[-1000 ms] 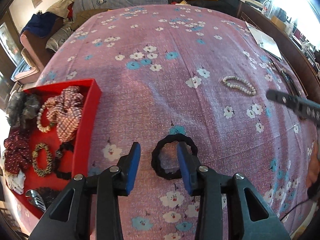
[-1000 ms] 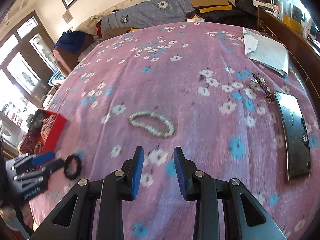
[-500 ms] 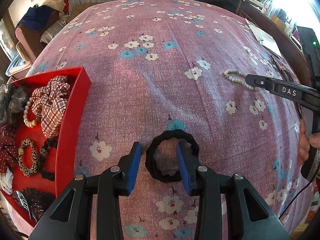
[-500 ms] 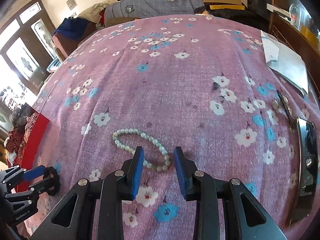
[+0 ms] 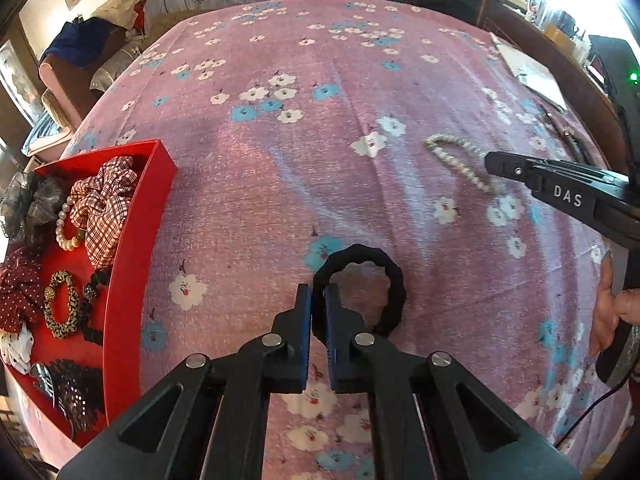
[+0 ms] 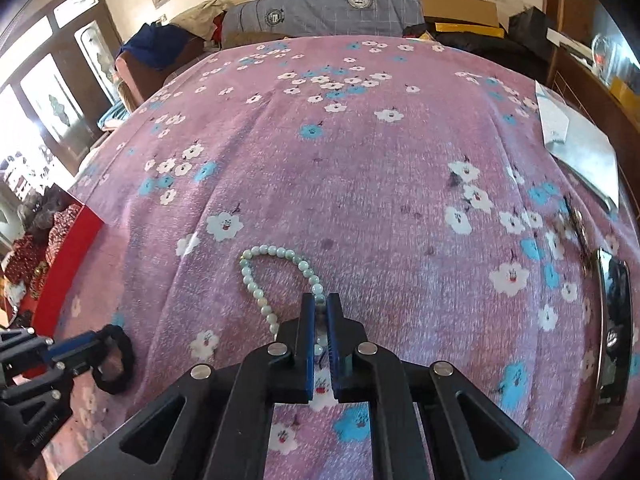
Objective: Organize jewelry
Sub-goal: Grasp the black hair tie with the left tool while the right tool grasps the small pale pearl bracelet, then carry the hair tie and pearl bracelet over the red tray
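Red tray [image 5: 132, 248] at bed's left edge, wide bare floral bedspread [image 5: 320, 120] beyond; left gripper [image 5: 317, 312] clamps black scrunchie [image 5: 384, 276], right gripper [image 6: 319, 320] clamps bead bracelet [image 6: 256, 288]

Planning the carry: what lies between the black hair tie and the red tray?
Only bare floral bedspread lies between the black hair tie and the red tray, seen from the left wrist.

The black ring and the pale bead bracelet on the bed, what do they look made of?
The black ring looks like matte fabric-covered elastic: its outline is bumpy and dull, with no shine. The bead bracelet looks like polished stone or glass, perhaps jade: round, glossy, pale green beads. The pictures cannot settle which.
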A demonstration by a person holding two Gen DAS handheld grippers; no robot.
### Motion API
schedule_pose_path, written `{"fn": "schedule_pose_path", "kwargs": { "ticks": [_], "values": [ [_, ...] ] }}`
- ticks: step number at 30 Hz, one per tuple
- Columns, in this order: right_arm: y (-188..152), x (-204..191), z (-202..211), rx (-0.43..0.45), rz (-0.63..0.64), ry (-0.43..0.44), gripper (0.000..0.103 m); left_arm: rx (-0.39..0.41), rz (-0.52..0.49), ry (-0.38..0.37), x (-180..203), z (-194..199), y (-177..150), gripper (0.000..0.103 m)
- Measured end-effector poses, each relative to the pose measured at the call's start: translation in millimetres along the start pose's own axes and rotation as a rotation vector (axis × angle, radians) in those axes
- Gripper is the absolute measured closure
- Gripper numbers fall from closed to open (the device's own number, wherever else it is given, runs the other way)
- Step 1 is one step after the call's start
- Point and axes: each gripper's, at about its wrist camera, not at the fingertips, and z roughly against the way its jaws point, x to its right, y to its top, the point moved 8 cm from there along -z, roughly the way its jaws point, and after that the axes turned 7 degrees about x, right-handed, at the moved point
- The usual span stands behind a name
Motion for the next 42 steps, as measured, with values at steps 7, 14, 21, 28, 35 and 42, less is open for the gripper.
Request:
{"fn": "schedule_pose_path", "kwargs": {
  "ticks": [7, 14, 21, 28, 35, 42],
  "values": [
    [6.0, -8.7, 34.8, 0.063, -0.028, 0.024, 0.097, 0.060, 0.000, -0.040, 11.4, 37.2, 6.5, 0.097],
    [11.1, -21.4, 72.2, 0.125, -0.044, 0.055, 0.097, 0.133, 0.021, -0.074, 13.2, 81.6, 14.9, 0.097],
    [11.4, -34.5, 113.2, 0.176, -0.050, 0.072, 0.097, 0.192, 0.066, -0.078, -6.5, 120.8, 12.1, 0.097],
    [2.5, -39.7, 147.8, 0.210, -0.061, 0.078, 0.096, 0.200, 0.130, -0.073, -33.6, 129.0, -0.6, 0.097],
    [-7.9, -50.0, 162.6, 0.214, -0.073, 0.102, 0.096, 0.198, 0.197, -0.057, -55.5, 140.5, -14.8, 0.097],
    [-7.2, -83.1, 170.6, 0.206, -0.056, 0.177, 0.096, 0.225, 0.270, 0.030, -95.9, 174.6, -32.7, 0.097]
  ]
}}
